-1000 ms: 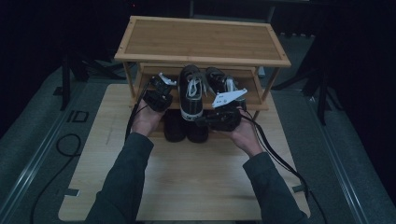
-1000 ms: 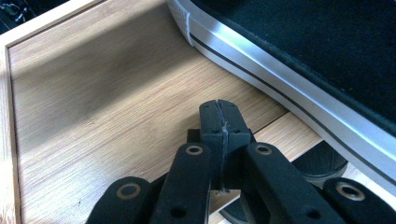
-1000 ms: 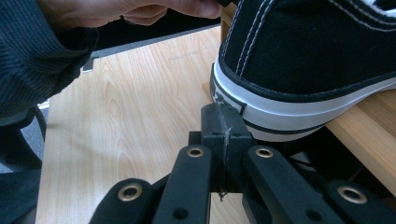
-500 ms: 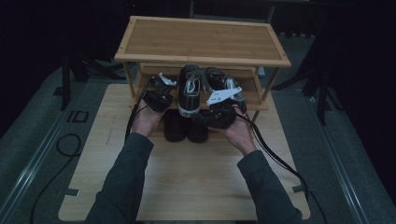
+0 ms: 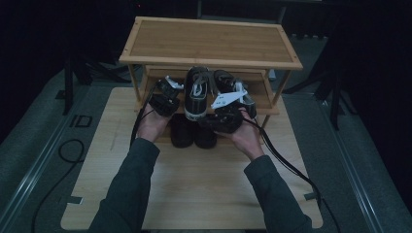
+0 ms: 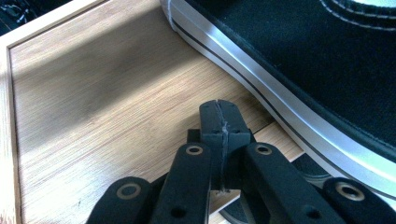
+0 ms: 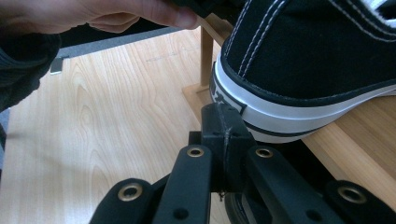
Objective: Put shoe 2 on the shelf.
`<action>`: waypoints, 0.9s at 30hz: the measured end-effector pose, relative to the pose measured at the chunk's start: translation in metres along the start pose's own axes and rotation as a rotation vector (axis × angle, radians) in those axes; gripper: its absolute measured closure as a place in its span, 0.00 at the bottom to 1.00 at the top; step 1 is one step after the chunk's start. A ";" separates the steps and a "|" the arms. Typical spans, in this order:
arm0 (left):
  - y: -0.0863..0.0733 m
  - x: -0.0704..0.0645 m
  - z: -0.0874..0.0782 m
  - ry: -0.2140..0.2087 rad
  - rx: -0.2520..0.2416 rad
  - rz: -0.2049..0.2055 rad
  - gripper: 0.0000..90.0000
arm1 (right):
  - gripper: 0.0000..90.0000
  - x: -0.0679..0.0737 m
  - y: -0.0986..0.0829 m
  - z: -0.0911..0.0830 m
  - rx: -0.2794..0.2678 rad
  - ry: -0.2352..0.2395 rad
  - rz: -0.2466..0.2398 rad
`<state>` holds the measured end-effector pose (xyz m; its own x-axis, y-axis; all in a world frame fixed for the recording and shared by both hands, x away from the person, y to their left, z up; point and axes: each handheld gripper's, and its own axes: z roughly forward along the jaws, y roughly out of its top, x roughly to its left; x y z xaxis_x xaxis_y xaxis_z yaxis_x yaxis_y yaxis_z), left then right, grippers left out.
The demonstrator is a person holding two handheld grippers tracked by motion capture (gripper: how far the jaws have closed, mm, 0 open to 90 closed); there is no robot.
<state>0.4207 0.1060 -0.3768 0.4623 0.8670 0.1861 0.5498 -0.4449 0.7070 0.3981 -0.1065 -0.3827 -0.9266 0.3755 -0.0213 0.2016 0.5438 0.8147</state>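
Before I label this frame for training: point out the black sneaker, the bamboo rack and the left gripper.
Black sneaker (image 5: 196,94): high view, laced upper.
Bamboo rack (image 5: 209,41): high view, top shelf panel.
Left gripper (image 6: 219,122): left gripper view, seam between the shut jaw tips.

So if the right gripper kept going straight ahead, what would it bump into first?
Most likely the black sneaker. The right gripper has its jaws shut and points at the white rubber heel, which sticks out over the edge of the shelf. It looks very close, though the exact gap is hard to judge.
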 end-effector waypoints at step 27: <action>0.000 -0.001 0.000 0.004 0.000 0.000 1.00 | 1.00 -0.002 0.003 0.008 -0.008 -0.053 0.004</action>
<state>0.4205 0.1054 -0.3768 0.4593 0.8681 0.1885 0.5501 -0.4445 0.7070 0.4029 -0.0999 -0.3849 -0.9077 0.4169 -0.0482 0.2029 0.5364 0.8192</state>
